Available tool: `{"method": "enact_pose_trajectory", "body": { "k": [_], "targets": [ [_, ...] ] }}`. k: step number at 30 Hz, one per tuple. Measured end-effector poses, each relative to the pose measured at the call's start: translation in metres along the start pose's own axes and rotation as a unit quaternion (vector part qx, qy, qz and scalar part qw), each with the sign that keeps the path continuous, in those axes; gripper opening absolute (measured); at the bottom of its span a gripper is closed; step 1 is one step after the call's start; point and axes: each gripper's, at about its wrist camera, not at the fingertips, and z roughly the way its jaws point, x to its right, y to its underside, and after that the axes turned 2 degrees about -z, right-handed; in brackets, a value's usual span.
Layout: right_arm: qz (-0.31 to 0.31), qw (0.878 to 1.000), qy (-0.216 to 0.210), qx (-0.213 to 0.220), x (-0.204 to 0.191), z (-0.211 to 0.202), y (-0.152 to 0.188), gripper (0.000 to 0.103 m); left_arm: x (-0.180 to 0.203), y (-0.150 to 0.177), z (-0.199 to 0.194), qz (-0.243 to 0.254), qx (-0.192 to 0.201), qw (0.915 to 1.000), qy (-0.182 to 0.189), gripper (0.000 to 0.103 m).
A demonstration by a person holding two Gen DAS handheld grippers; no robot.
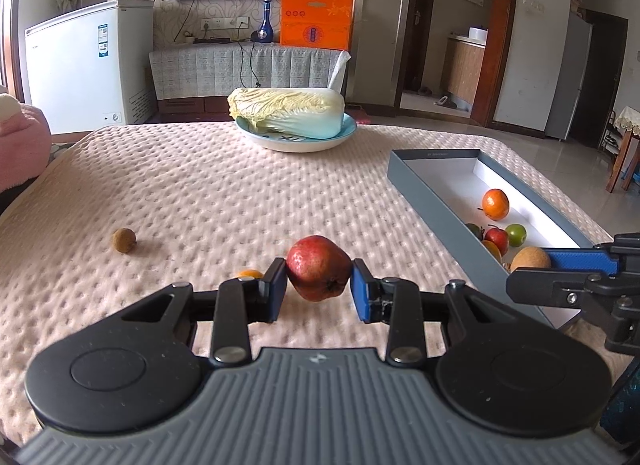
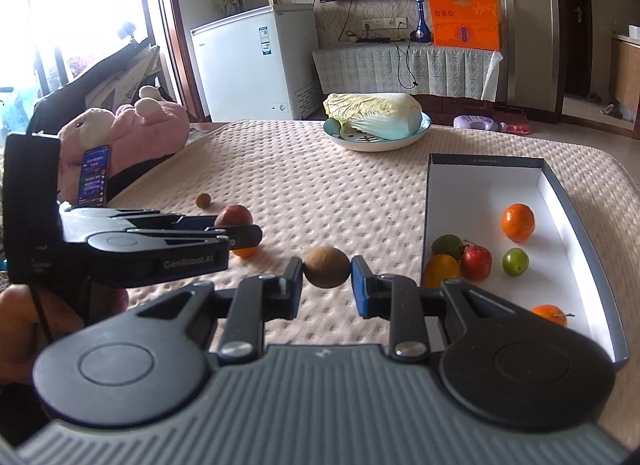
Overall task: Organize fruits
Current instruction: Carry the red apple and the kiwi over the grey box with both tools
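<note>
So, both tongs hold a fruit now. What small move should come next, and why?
Probably carry the right tongs over the box and release there. They are shut on a brown fruit, and the box, just to their right, already holds other fruit. The left tongs grip a red fruit farther from the box.

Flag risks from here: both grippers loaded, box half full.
1. The left gripper pinches the red fruit only at its sides; being round, it could slip out on the way to the box.
2. The right gripper holds a small brown fruit near its tips, a thin grip.
3. Fruits cluster at the box's near end, like the red one; a drop there may knock them about.
</note>
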Motion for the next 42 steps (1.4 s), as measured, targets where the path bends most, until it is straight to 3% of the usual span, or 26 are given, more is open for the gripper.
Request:
{"method": "enact_pose_trajectory", "body": {
  "k": [42],
  "targets": [
    [0.071, 0.994, 0.078, 0.036, 0.068, -0.048, 0.01, 0.029, 0.086, -0.01, 0.006, 0.04, 0.029, 0.9967, 0.064, 0.04]
  ]
}}
